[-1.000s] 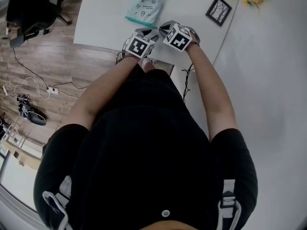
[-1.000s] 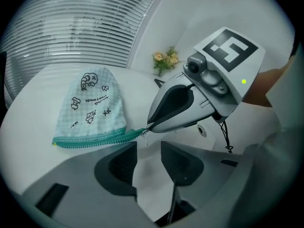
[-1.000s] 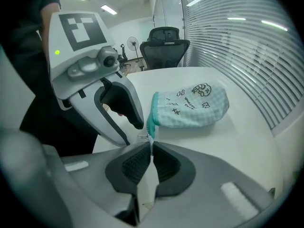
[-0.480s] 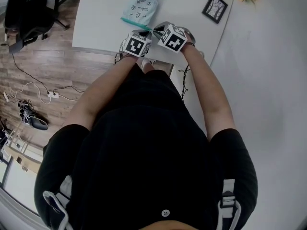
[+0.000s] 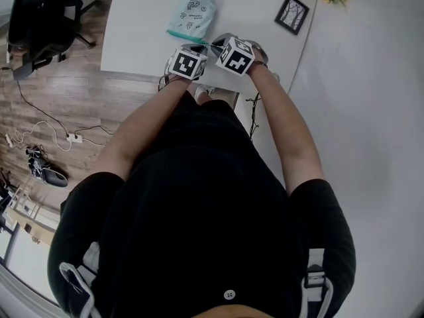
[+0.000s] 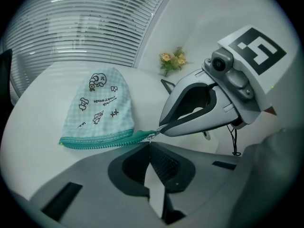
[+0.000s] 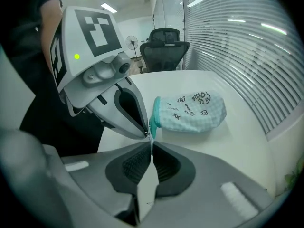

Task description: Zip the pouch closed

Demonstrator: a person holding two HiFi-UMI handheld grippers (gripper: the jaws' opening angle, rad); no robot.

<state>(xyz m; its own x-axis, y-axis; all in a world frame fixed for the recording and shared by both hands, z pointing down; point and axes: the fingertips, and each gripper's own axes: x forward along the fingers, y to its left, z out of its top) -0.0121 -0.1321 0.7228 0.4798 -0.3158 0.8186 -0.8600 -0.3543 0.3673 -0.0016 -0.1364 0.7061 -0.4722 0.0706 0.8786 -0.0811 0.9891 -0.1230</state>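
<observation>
Item: pouch [image 5: 192,17], pale blue check, flat on white table [image 5: 139,25], teal zipper [image 6: 99,140] along its near edge. Tools: left gripper [image 6: 149,144] clamped on zipper pull [image 6: 150,137] at the right end; right gripper [image 7: 151,139] pinched tight on the zipper's teal end beside it. Risk: thin pull slipping out; pouch dragging if the anchor loosens.

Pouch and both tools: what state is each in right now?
pouch: lying flat on the table, zipper end toward the tools; whether its teeth are joined cannot be told.
zipper pull: at the zipper's near end, pinched.
left tool: jaws have just been closing, now shut on the zipper pull.
right tool: shut on the pouch at its teal zipper end.
</observation>
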